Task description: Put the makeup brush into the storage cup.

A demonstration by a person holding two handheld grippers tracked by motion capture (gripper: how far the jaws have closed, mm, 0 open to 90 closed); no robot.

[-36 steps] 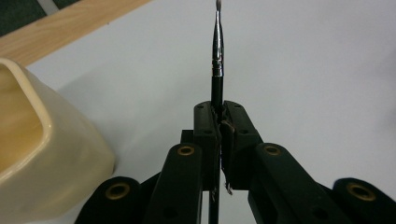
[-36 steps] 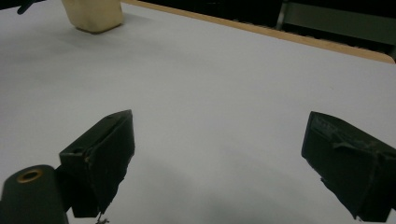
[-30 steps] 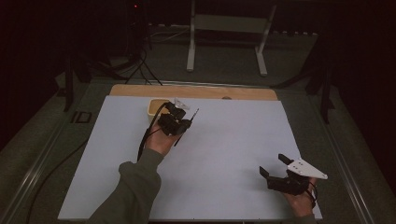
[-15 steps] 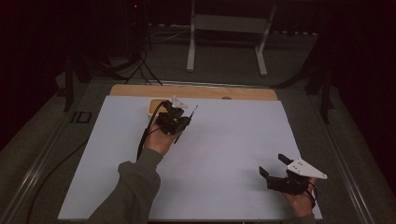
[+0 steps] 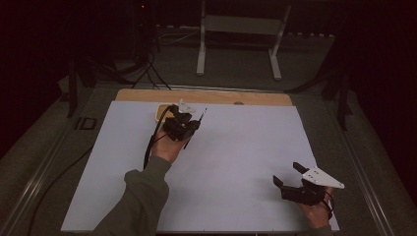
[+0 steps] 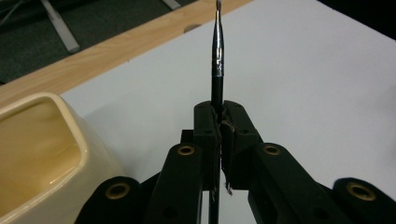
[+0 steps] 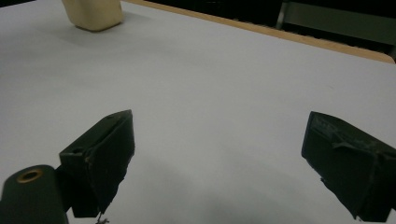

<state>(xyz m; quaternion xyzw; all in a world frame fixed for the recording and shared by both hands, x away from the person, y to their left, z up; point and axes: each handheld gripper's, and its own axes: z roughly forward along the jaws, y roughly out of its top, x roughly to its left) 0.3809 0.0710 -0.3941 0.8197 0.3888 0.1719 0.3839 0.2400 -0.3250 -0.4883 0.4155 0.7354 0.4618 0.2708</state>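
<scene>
Near the far left part of the white sheet (image 5: 236, 162), we hold our left gripper (image 5: 183, 129) with its jaws pressed together on a thin pen-like tool (image 6: 217, 60), dark at the shaft with a shiny metal section tapering to a fine tip. From the left gripper view, the tool stands straight out beyond the pinched pads, its tip pointing toward the wooden table edge (image 6: 116, 44) at the far side of the sheet. Just beside this gripper sits a cream-coloured ceramic holder (image 6: 42, 154), an open, rounded-rectangular cup whose hollow we can see into; from the high view it lies at the sheet's far edge, right behind the gripper, and we cannot tell whether the two touch. Our right gripper (image 5: 294, 181) rests well apart from all that, near the close right corner of the sheet, with its grey three-cornered plate (image 5: 322, 177) on top. Its jaws stand wide apart in the right gripper view (image 7: 219, 158), with nothing but bare white sheet between them, and the cream holder (image 7: 93, 14) shows far off at the upper left.
</scene>
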